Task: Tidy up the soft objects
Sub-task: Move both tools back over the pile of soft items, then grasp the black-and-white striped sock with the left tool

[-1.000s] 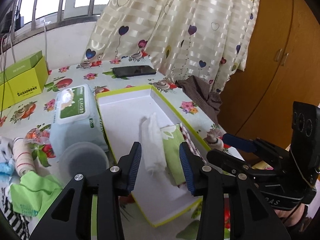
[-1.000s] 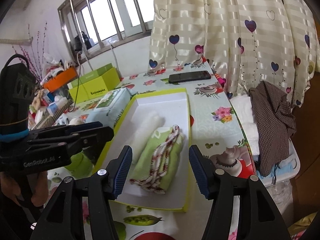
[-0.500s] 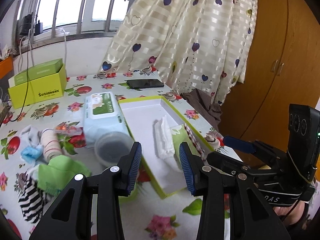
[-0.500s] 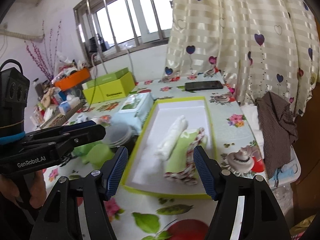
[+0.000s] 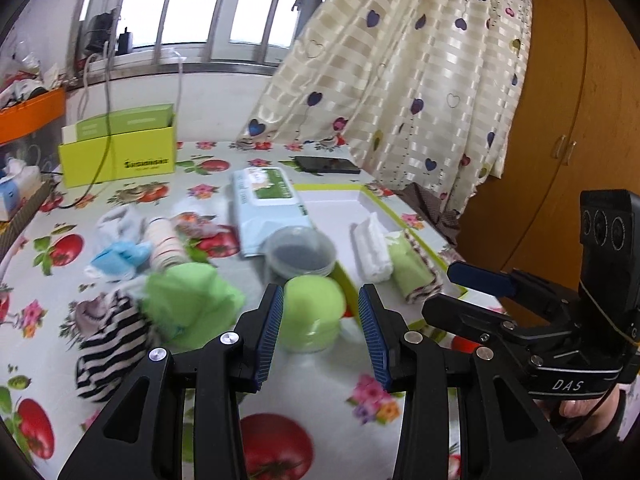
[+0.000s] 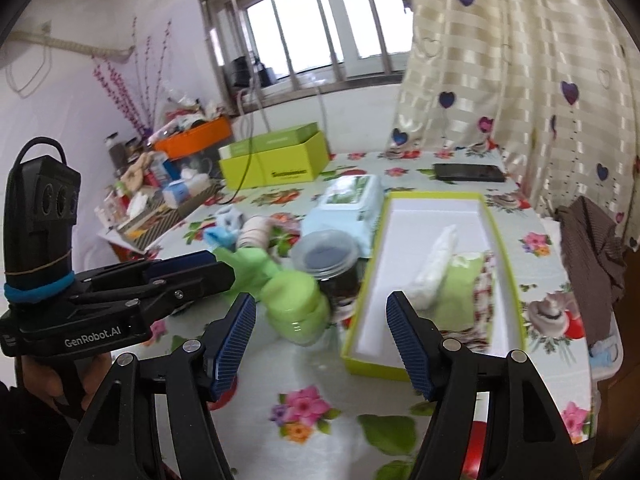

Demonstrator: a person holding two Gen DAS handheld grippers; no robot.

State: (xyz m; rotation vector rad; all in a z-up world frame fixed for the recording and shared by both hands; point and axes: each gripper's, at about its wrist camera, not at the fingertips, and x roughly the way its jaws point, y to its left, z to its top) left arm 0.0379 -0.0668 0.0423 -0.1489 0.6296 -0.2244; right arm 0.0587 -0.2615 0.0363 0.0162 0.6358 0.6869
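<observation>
Desk [image 5: 320, 400] with tray [image 6: 500, 240] holding 3 rolled cloths [image 6: 456, 288]; loose green cloth [image 5: 188, 304] lies left of it. Left gripper [image 5: 320, 328] and right gripper [image 6: 322, 344], jaws released, empty. Advice: pinch the next cloth mid-fold, clear of the green jar [image 5: 312, 312].

On floral tablecloth [image 5: 312, 396]: wet-wipes pack [image 5: 268, 204] beside clear lidded jar [image 5: 301, 251] — black phone [image 5: 326, 165] near heart-print curtain [image 5: 404, 80]; yellow-green carton [image 6: 276, 158] further back.

Glossy tablecloth [image 5: 320, 408]; ribbed gripper pads [image 5: 269, 332]; wooden wardrobe [image 5: 568, 120]
</observation>
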